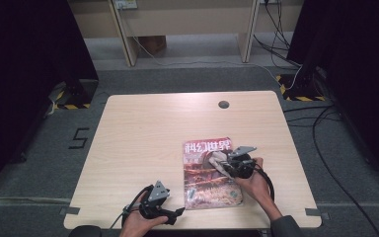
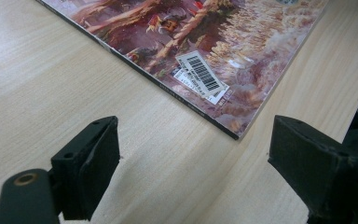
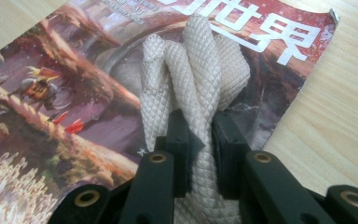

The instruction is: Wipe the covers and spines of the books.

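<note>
A magazine (image 1: 208, 173) with a reddish illustrated cover lies on the wooden table (image 1: 143, 133), right of centre near the front. My right gripper (image 1: 220, 163) hovers over its upper right part, shut on a knotted bundle of white braided rope (image 3: 193, 79); in the right gripper view the rope bulges out above the two pads (image 3: 179, 140) over the magazine (image 3: 65, 93) and its white title characters. My left gripper (image 1: 170, 215) rests at the front edge, left of the magazine. Its jaws stand wide open with bare wood between them, facing the magazine corner (image 2: 214, 74) that carries the barcode sticker (image 2: 201, 73).
A round cable hole (image 1: 223, 104) sits near the table's far edge. Beyond the table are grey carpet, wooden furniture legs (image 1: 128, 44) and black cables (image 1: 325, 123) on the right. Dark curtains flank both sides.
</note>
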